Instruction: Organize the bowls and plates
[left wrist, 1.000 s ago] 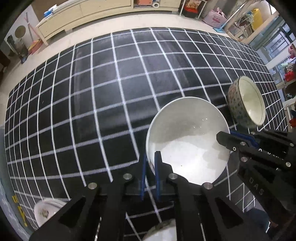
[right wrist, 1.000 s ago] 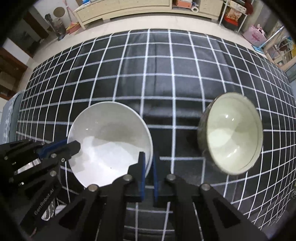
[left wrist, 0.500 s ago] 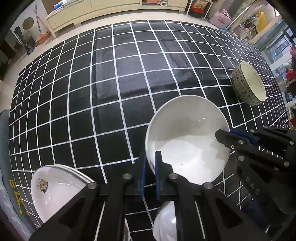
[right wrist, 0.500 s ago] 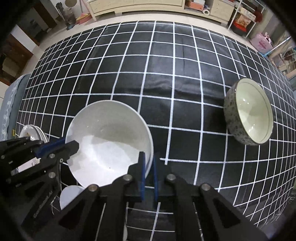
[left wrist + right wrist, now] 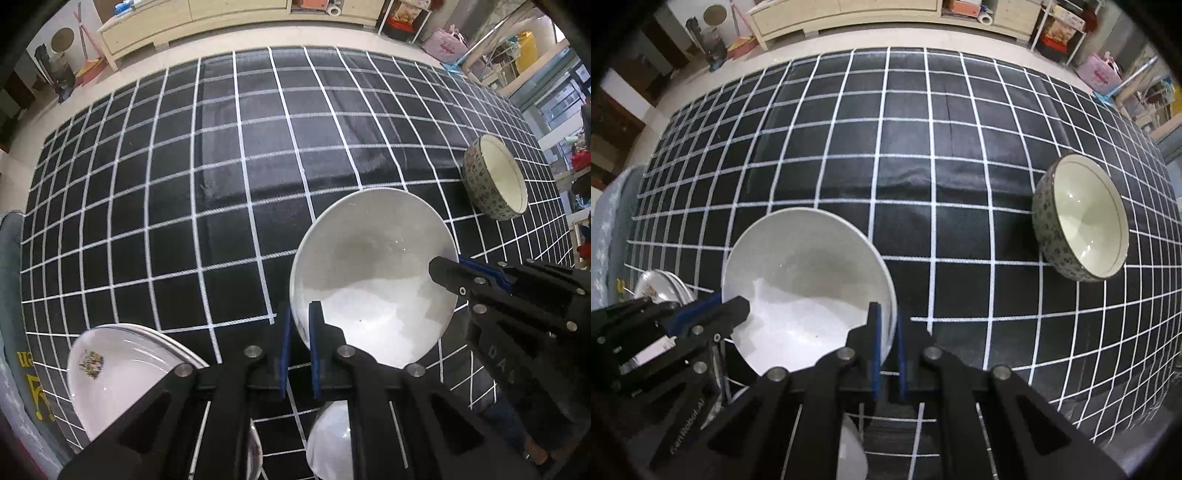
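A plain white bowl (image 5: 373,273) is held in the air between both grippers; it also shows in the right wrist view (image 5: 805,288). My left gripper (image 5: 300,317) is shut on its left rim. My right gripper (image 5: 886,317) is shut on its right rim. A stack of white plates with a small flower print (image 5: 110,373) lies at the lower left; its edge shows in the right wrist view (image 5: 661,288). A patterned bowl with a cream inside (image 5: 1078,218) stands at the right, also in the left wrist view (image 5: 495,177). Another white bowl (image 5: 328,443) sits below the held one.
The table wears a black cloth with a white grid (image 5: 221,166). A grey chair or cushion edge (image 5: 609,221) lies at the left. Beyond the table are a pale floor, a long low cabinet (image 5: 849,11) and shelves with clutter at the right.
Both grippers have drawn back and up with the white bowl. The plate stack and the lower white bowl have come further into view; the patterned bowl now looks farther away.
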`<action>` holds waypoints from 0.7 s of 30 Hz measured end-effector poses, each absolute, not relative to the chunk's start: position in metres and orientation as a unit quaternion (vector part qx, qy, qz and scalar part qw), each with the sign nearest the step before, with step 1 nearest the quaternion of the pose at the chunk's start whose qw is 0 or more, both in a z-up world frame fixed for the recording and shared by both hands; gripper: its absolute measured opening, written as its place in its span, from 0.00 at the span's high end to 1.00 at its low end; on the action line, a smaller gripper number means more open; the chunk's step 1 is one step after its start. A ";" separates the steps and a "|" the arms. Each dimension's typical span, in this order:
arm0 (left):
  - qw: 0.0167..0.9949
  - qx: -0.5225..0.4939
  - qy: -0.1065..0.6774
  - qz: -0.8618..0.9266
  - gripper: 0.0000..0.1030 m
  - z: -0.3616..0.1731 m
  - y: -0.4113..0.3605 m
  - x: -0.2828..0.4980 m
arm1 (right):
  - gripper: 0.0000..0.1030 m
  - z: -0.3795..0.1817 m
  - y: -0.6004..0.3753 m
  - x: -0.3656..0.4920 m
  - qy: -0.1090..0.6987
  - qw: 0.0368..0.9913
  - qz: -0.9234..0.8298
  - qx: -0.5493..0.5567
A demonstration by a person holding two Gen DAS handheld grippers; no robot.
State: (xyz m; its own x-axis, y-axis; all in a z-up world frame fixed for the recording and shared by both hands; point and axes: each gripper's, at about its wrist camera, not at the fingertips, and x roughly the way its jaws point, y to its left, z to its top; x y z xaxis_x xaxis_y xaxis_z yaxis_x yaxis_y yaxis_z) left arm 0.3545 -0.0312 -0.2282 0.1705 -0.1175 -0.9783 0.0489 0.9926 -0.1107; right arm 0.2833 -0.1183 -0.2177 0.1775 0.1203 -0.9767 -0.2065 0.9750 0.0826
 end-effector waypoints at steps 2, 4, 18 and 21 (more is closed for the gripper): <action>0.768 -0.029 0.637 -0.056 0.93 -0.218 -0.030 0.353 | 0.90 -0.208 -0.114 0.281 0.629 0.769 0.107 -0.036; 0.773 -0.030 0.631 -0.056 0.93 -0.207 -0.030 0.351 | 0.90 -0.199 -0.111 0.286 0.624 0.773 0.108 -0.038; 0.786 -0.031 0.615 -0.056 0.93 -0.170 -0.027 0.307 | 0.90 -0.130 -0.116 0.228 0.600 0.790 0.115 -0.052; 0.785 -0.031 0.616 -0.051 0.93 -0.171 -0.027 0.293 | 0.90 -0.128 -0.120 0.204 0.603 0.788 0.119 -0.046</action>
State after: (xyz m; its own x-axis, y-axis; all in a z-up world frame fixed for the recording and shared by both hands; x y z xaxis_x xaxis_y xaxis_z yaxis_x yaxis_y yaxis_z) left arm 0.2926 -0.0268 -0.1714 0.2347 -0.1178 -0.9649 0.0411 0.9929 -0.1112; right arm 0.2041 -0.1199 -0.1278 0.2455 0.1308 -0.9605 -0.2427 0.9676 0.0697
